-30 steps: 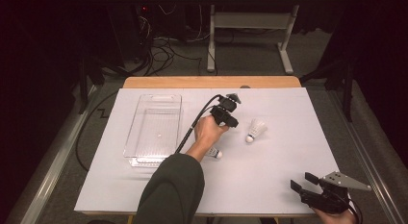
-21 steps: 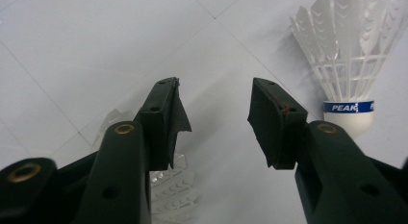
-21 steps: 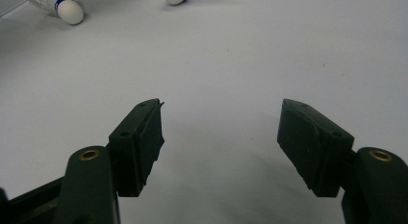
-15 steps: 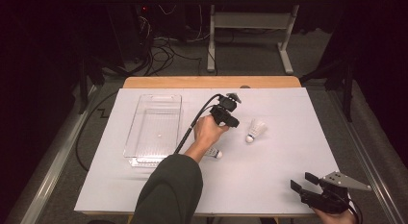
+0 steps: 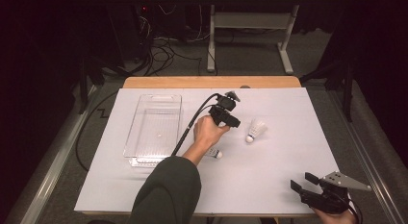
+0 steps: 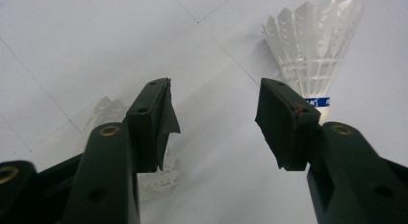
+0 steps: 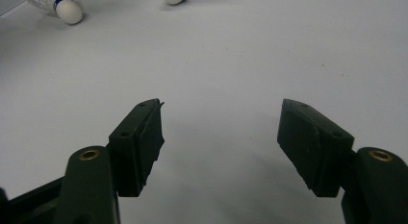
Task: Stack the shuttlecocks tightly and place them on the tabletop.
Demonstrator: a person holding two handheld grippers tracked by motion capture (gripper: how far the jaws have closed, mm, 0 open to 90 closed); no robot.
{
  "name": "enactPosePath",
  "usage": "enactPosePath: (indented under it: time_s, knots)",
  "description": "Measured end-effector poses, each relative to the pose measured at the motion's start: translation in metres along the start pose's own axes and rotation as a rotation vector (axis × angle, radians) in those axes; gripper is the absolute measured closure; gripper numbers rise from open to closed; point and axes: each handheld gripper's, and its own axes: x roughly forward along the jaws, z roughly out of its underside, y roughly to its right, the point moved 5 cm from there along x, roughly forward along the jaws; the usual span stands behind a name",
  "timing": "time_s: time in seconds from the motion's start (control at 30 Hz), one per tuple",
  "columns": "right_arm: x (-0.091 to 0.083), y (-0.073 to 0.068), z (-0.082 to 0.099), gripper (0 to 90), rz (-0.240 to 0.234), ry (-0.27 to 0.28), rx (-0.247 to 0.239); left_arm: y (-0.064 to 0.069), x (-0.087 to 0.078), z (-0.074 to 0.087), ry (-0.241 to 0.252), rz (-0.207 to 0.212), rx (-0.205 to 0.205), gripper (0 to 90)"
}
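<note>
While the left gripper (image 5: pixel 234 122) hovers over the middle of the white table (image 5: pixel 269 185), we note its jaws standing well apart with nothing between them; they have just been opening further, and no pad presses on anything. We record 2 shuttlecocks on the table. The first shuttlecock (image 6: pixel 308 56) lies just ahead of this gripper and a little to the side of its right jaw, apart from it; in the high view it rests just beyond the jaw tips, on the side away from the clear tray (image 5: pixel 155 128). In the left gripper view its long axis runs roughly along the gripper's own line of sight, the cork end with the blue band nearest the jaw and the feather skirt pointing away. The second shuttlecock (image 5: pixel 214 153) lies behind and under the left hand (image 5: pixel 208 132), and shows past the left jaw in that gripper's view. The right gripper (image 5: pixel 304 183) rests at the near right corner of the table, jaws wide and empty, with both shuttlecocks far ahead of it. We judge the left gripper to be much the nearer to the first shuttlecock, and that the coming move turns on shifting slightly toward its right jaw's side so that the cork comes between the pads.
</note>
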Motion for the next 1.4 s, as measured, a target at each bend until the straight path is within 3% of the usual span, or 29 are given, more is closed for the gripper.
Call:
enactPosePath:
  time_s: [0.5,1.4]
  knots:
    - [0.000,0.000,0.000,33.2,0.006,-0.006,0.000,0.002,-0.019,0.004,0.035,0.003,0.026,44.5]
    - [0.001,0.000,0.000,33.1,0.012,-0.009,0.002,-0.007,-0.056,0.030,0.103,-0.002,0.009,42.5]
